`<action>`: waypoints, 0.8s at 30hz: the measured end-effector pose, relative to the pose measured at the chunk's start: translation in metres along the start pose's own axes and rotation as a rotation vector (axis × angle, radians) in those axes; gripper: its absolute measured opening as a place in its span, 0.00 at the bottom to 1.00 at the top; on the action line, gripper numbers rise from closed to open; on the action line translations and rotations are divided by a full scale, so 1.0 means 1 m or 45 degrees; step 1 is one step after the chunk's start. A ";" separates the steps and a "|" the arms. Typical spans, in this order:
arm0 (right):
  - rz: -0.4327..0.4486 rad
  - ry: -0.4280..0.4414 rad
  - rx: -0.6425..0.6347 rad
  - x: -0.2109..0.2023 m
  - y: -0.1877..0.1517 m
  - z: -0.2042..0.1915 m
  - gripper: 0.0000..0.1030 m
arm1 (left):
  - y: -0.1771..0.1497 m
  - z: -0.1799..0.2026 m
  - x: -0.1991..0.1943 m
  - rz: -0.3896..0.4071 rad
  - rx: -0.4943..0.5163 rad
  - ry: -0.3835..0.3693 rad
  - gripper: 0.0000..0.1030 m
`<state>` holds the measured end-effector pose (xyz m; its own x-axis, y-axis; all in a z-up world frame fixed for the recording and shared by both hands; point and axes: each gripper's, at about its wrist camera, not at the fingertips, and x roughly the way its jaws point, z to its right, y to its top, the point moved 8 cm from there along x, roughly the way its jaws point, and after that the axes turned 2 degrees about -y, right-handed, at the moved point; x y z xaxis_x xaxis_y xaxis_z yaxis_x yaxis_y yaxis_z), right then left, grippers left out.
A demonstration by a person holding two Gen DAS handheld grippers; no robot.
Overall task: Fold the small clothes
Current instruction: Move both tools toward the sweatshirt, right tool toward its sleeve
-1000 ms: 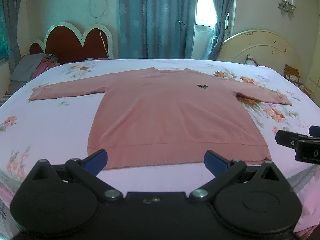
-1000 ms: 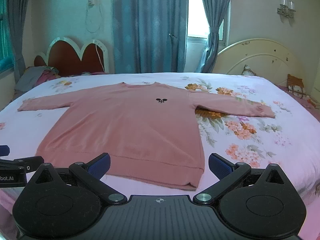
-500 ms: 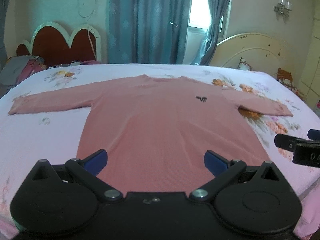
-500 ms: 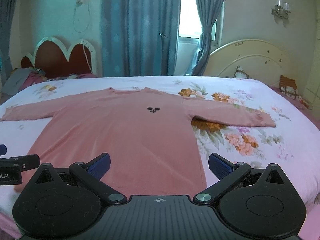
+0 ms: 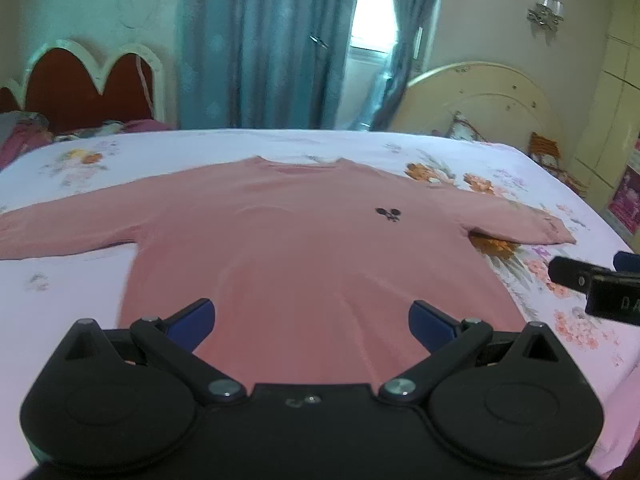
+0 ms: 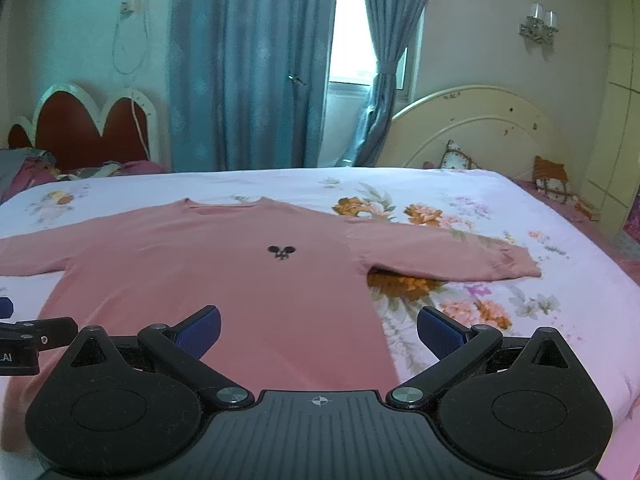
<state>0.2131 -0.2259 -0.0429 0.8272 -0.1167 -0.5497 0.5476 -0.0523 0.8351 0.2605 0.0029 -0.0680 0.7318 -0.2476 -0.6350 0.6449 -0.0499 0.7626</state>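
Spread flat on the flowered bed (image 5: pixel 520 160): a pink top (image 5: pixel 320 248), front up, small black emblem (image 5: pixel 388 213) on the chest. Neckline far, hem near; sleeves stretched out left and right. Left gripper (image 5: pixel 311 316) and right gripper (image 6: pixel 319 324) both released, jaws wide, above the hem end, grasping nothing.

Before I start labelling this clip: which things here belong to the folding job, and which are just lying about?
Part of the job:
pink sweater, spread flat on the bed
left gripper, open
right gripper, open

Just lying about:
floral bedsheet
red headboard
blue curtains
clothes pile
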 end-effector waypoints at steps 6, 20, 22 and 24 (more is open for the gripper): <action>-0.013 -0.024 0.064 0.037 0.010 0.037 1.00 | 0.013 0.018 0.032 0.059 0.131 0.088 1.00; -0.110 -0.132 0.489 0.197 0.038 0.245 1.00 | 0.083 0.072 0.157 -0.054 -0.001 -0.010 1.00; -0.118 -0.181 0.539 0.216 0.036 0.275 1.00 | 0.084 0.087 0.178 -0.089 0.018 0.009 1.00; -0.134 -0.237 0.583 0.237 0.030 0.304 1.00 | 0.084 0.100 0.195 -0.121 0.035 0.020 1.00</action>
<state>0.3874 -0.5566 -0.1413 0.7109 -0.2599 -0.6535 0.4809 -0.4984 0.7214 0.4349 -0.1465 -0.1152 0.6709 -0.2256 -0.7064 0.7055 -0.0990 0.7017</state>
